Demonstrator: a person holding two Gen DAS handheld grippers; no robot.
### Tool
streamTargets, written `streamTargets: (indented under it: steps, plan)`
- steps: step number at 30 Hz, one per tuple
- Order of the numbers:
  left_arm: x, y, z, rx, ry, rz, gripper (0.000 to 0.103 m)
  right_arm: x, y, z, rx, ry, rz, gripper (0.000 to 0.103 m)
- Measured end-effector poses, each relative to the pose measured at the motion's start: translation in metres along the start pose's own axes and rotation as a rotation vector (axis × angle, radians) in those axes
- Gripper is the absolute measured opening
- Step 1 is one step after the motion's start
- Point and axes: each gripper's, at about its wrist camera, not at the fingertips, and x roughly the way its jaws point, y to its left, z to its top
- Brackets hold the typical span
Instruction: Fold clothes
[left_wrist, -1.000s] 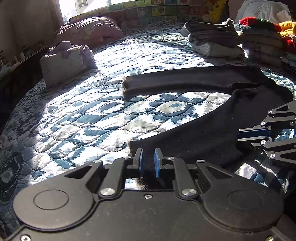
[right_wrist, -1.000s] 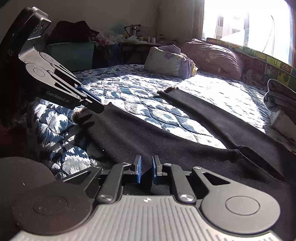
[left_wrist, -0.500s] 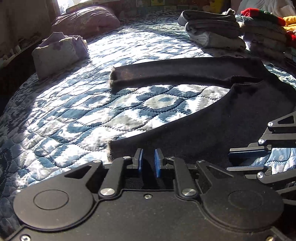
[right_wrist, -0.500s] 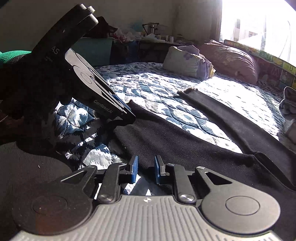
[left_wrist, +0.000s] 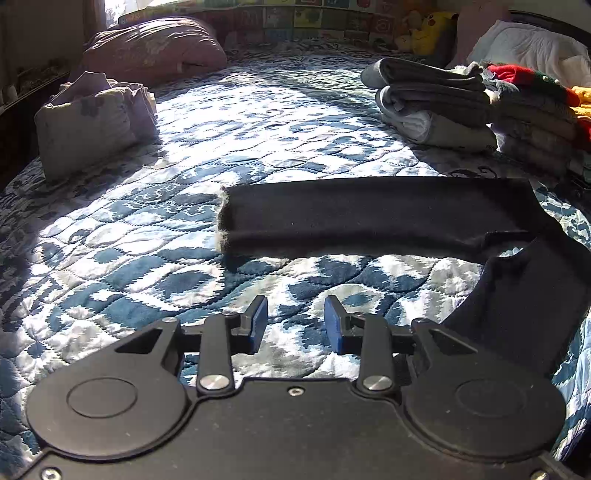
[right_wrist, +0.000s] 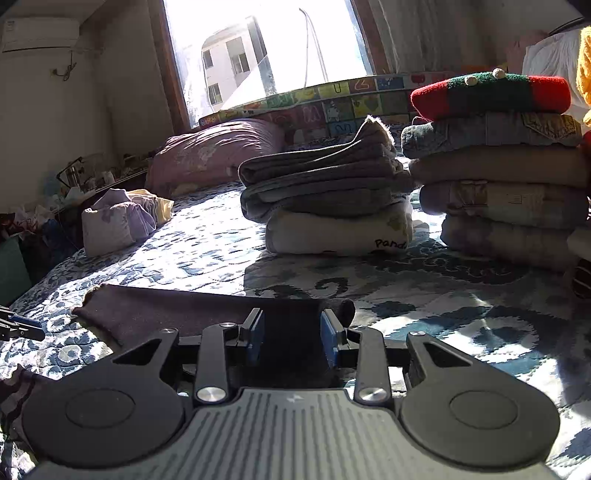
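Black fleece-lined trousers lie on the quilted bed. In the left wrist view one leg (left_wrist: 369, 214) stretches flat across the middle, its fuzzy cuff pointing left, and the rest of the garment (left_wrist: 535, 295) bunches at the right. My left gripper (left_wrist: 295, 326) is open above bare quilt just short of that leg, holding nothing. My right gripper (right_wrist: 291, 334) is open too, its blue pads (right_wrist: 255, 338) standing either side of a fold of the black cloth (right_wrist: 166, 310). The left gripper's tip (right_wrist: 22, 326) shows at the far left edge of the right wrist view.
Two stacks of folded clothes (right_wrist: 325, 195) (right_wrist: 498, 184) stand beyond the trousers, the taller one topped by a red and green knit. A folded pale bundle (left_wrist: 88, 125) and a mauve pillow (left_wrist: 155, 48) lie at the far left. Blue-white quilt (left_wrist: 147, 266) spreads between.
Both grippers were shut on the near trouser leg and have opened and let it go. The near leg has shifted right, and the right view has swung towards the folded stacks.
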Motion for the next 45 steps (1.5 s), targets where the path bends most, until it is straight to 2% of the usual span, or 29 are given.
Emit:
streamTargets:
  steps: [1,3,9,12,14,16,19,23,27,30,35,36,40,41,42,43,45]
  plan:
    - [0.006,0.004,0.008,0.011,-0.005,-0.013,0.040,0.006,-0.007,0.001,-0.003,0.013,-0.005,0.051]
    - [0.022,0.016,0.027,0.029,-0.004,-0.027,0.041,0.019,-0.020,0.008,-0.013,0.042,0.000,0.058]
    - [0.061,0.052,0.071,0.101,0.021,-0.087,0.041,0.063,-0.036,0.020,-0.037,0.139,0.071,0.060]
    - [0.078,0.069,0.092,0.122,0.034,-0.093,0.041,0.078,-0.036,0.020,-0.060,0.176,0.090,0.059]
    - [0.091,0.078,0.101,0.132,0.048,-0.112,0.040,0.086,-0.033,0.018,-0.094,0.192,0.086,0.058]
    - [0.104,0.086,0.109,0.143,0.064,-0.131,0.039,0.090,-0.037,0.016,-0.083,0.201,0.098,0.052]
    - [0.122,0.094,0.114,0.197,0.120,-0.178,0.039,0.094,-0.045,0.018,-0.058,0.208,0.124,0.050]
    - [0.140,0.100,0.116,0.281,0.204,-0.229,0.039,0.098,-0.050,0.016,-0.054,0.219,0.140,0.043]
    - [0.153,0.103,0.118,0.335,0.251,-0.266,0.040,0.103,-0.051,0.017,-0.061,0.226,0.151,0.042]
    - [0.158,0.104,0.120,0.370,0.271,-0.310,0.035,0.105,-0.053,0.018,-0.061,0.225,0.157,0.040]
    - [0.162,0.109,0.124,0.370,0.320,-0.373,0.028,0.106,-0.056,0.017,-0.052,0.221,0.192,0.042]
    - [0.163,0.108,0.125,0.370,0.329,-0.385,0.022,0.105,-0.056,0.017,-0.054,0.219,0.199,0.042]
    - [0.162,0.101,0.126,0.399,0.342,-0.393,0.008,0.105,-0.055,0.016,-0.059,0.213,0.208,0.042]
    - [0.160,0.097,0.126,0.418,0.336,-0.379,0.008,0.105,-0.055,0.016,-0.058,0.210,0.209,0.040]
    - [0.157,0.093,0.126,0.441,0.329,-0.359,0.008,0.105,-0.056,0.017,-0.050,0.207,0.220,0.026]
    - [0.153,0.089,0.125,0.460,0.313,-0.337,0.008,0.104,-0.057,0.017,-0.044,0.204,0.229,0.020]
    - [0.143,0.083,0.123,0.493,0.276,-0.291,0.007,0.100,-0.055,0.018,-0.057,0.182,0.229,0.017]
